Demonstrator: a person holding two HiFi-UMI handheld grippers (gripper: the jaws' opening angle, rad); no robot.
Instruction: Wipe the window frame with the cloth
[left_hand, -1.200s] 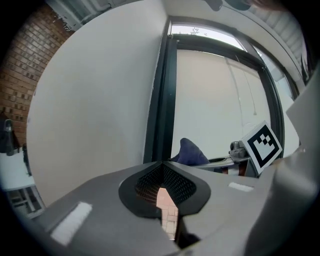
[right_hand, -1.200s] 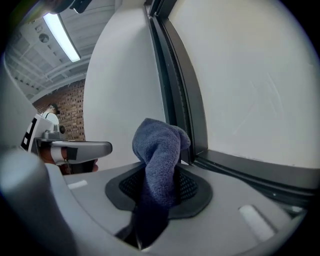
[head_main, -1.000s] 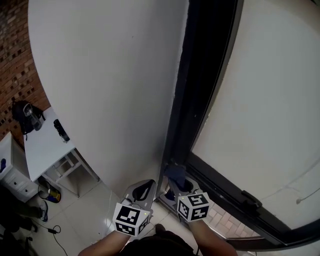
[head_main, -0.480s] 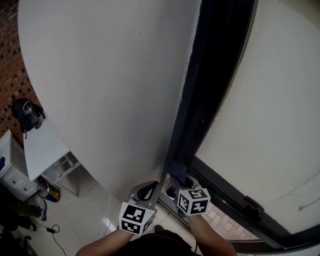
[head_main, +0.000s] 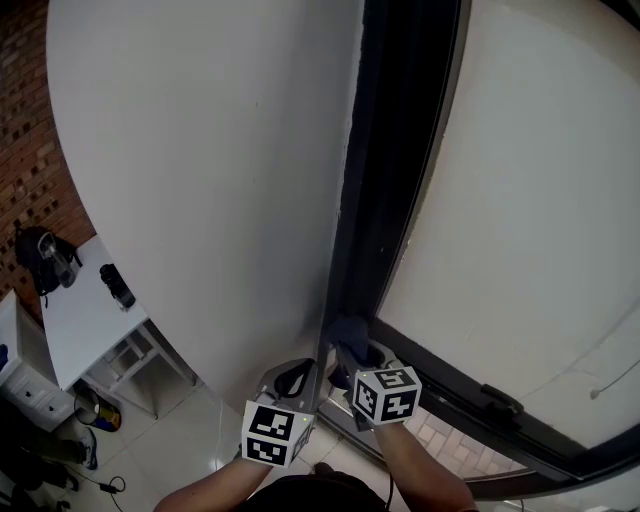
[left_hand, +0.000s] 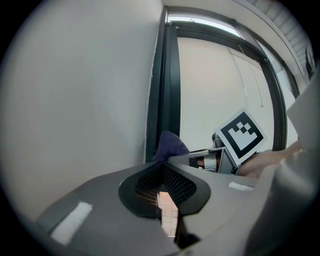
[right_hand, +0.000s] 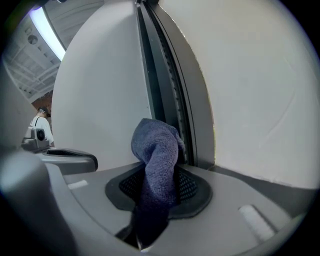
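Observation:
A dark blue cloth (right_hand: 155, 150) sticks up out of my right gripper (right_hand: 157, 186), which is shut on it. The cloth's tip (head_main: 350, 333) presses against the bottom of the dark vertical window frame (head_main: 395, 150), where it meets the lower rail (head_main: 470, 398). In the right gripper view the frame (right_hand: 165, 90) rises straight above the cloth. My left gripper (head_main: 293, 378) hangs just left of the right gripper (head_main: 358, 352), by the white wall, and holds nothing. Its jaws (left_hand: 162, 186) stand together. The left gripper view shows the cloth (left_hand: 170, 145) against the frame (left_hand: 170, 75).
A white wall (head_main: 200, 150) runs left of the frame and a pale pane (head_main: 540, 200) lies to its right. A handle (head_main: 497, 405) sits on the lower rail. Far below at left are a white table (head_main: 85, 310), a dark bag (head_main: 40, 255), a brick wall (head_main: 25, 120) and tiled floor (head_main: 190, 430).
The head view has swung a little. The right gripper and cloth stay at the foot of the vertical frame, slightly higher. The left gripper has edged closer to the right one.

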